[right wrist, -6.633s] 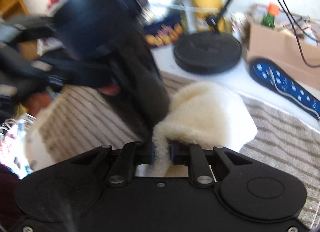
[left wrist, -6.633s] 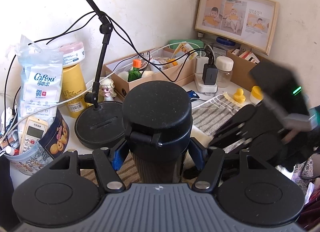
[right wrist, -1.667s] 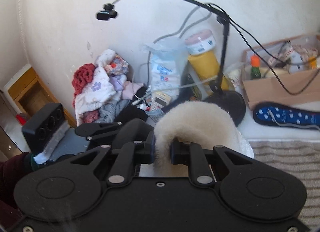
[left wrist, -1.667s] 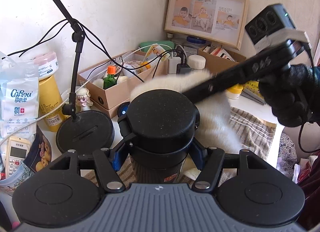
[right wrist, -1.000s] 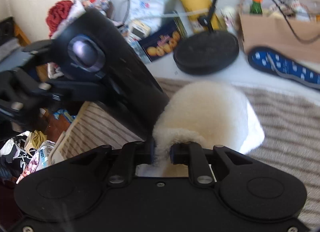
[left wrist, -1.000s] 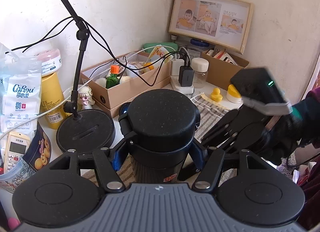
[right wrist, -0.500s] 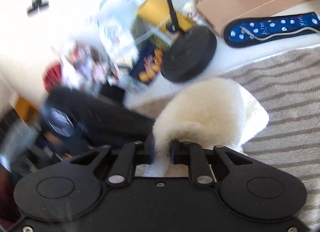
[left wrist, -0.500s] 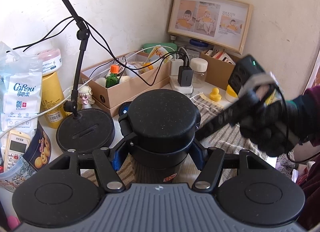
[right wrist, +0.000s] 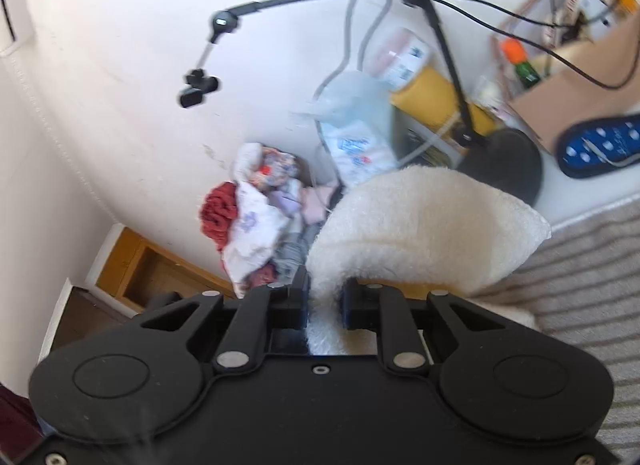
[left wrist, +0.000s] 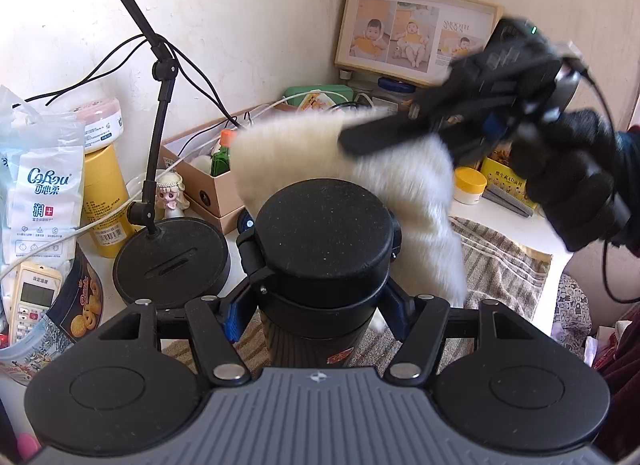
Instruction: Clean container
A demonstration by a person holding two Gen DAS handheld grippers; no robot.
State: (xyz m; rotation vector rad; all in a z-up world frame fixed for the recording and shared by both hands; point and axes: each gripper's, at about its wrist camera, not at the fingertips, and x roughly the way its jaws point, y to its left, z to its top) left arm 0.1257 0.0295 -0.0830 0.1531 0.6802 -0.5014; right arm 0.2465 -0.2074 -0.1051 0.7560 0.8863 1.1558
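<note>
A black cylindrical container [left wrist: 324, 241] with a flat lid stands upright in the left wrist view, with my left gripper [left wrist: 318, 317] shut on its body just under the lid. My right gripper [left wrist: 360, 141], held by a gloved hand [left wrist: 576, 193], reaches in from the upper right. It is shut on a cream fluffy cloth [left wrist: 340, 161], which hangs behind and to the right of the lid. In the right wrist view the cloth [right wrist: 420, 225] bulges out from between the pads of my right gripper [right wrist: 324, 305]. The container is out of that view.
A striped towel [left wrist: 500, 265] covers the white table under the container. A black stand base [left wrist: 172, 261] sits to the left, a cardboard box [left wrist: 208, 181] of bottles and cables behind it. A photo frame [left wrist: 416, 41] leans in the corner. A clothes pile [right wrist: 256, 217] lies beyond the table.
My right gripper has risen and rolled, carrying the cloth from low beside the container to behind and above its lid. The left gripper and container have not moved.
</note>
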